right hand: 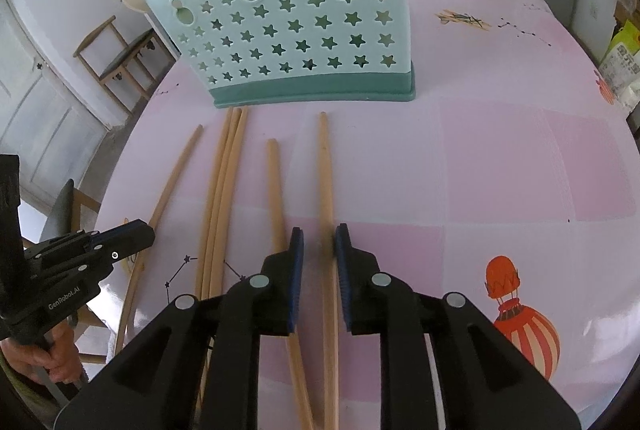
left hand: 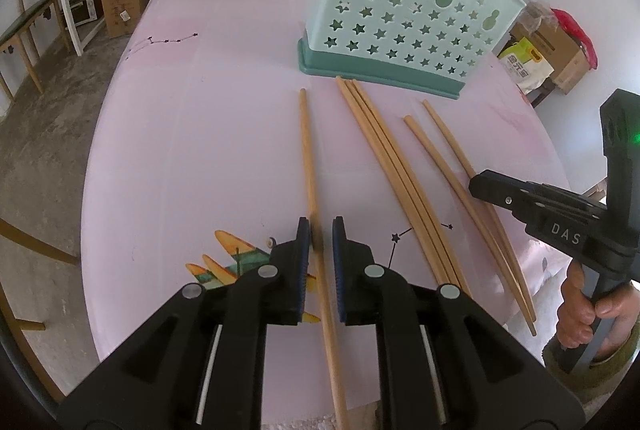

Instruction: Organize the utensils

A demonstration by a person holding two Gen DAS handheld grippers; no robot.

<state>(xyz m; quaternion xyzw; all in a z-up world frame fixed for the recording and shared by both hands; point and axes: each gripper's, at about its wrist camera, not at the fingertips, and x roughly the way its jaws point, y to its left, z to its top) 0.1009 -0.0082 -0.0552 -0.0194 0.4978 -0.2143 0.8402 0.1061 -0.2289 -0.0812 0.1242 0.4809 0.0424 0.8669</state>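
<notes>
**Q:** How do my two grippers stand, and why there?

**A:** My left gripper (left hand: 321, 236) straddles the leftmost chopstick (left hand: 307, 158), which lies alone on the pink tablecloth (left hand: 200, 134). Its blue pads (left hand: 305, 250) are a little apart; the stick seems to lie against the left pad while a gap shows at the other, so I would call it loosely parted, not clamped. My right gripper (right hand: 319, 244) likewise straddles the rightmost chopstick (right hand: 325, 166). That stick sits near the right pad, with clear space on the other side: also slightly open, nothing lifted.

**Q:** Where are the utensils to be organized?

**A:** Six chopsticks lie side by side, tips toward the holder. Between the two I straddle are a tight bundle of three (left hand: 384, 150) and one single stick (right hand: 274, 186). All rest flat on the cloth; none is in the holder yet.

**Q:** And the holder?

**A:** The mint-green star-pierced holder (left hand: 408, 18) stands upright just beyond the tips. That placement probably keeps the carry short.

**Q:** Why take the outer sticks?

**A:** I judge that each hand has free room there, well apart from the other, and a lone stick is easier to pinch than the bundle.
</notes>
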